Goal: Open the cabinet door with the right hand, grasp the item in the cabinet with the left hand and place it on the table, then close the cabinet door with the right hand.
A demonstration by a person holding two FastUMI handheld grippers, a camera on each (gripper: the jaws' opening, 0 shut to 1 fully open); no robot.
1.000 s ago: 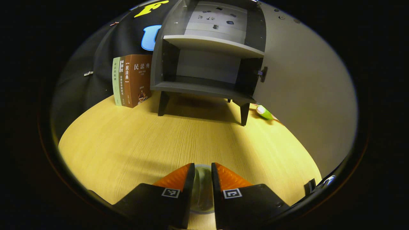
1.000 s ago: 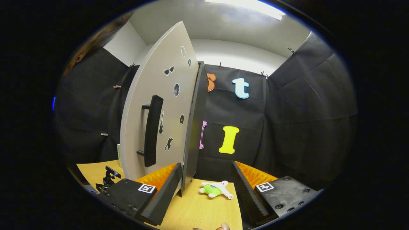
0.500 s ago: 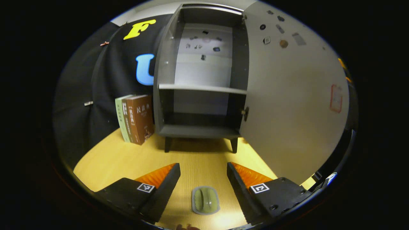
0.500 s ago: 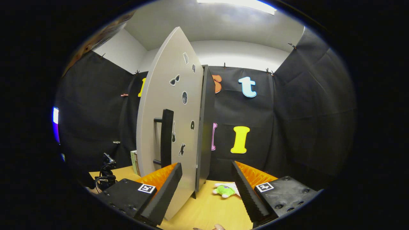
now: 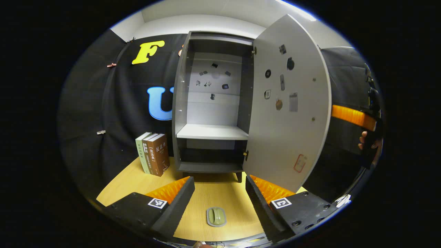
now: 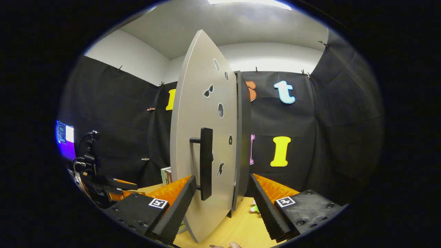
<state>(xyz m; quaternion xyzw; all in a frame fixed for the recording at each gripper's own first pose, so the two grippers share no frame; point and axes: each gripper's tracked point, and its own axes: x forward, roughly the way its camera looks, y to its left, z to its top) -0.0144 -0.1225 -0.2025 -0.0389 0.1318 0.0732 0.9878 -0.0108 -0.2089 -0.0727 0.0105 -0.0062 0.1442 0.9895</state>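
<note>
Left tongs (image 5: 219, 193) and right tongs (image 6: 222, 203): black bodies with screws, ribbed fingers, square coded markers.

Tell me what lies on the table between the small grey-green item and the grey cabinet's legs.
Bare wood: in the left gripper view, the yellow wooden table runs uncovered from the small grey-green item to the grey cabinet; only the cabinet's shadow falls there.

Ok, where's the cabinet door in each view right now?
Left gripper view: cabinet door right of centre, open, inner face showing.
Right gripper view: centre, nearly edge-on, outer face with its black handle.
Shared landmark: the books, low and left of the door in both.
</note>
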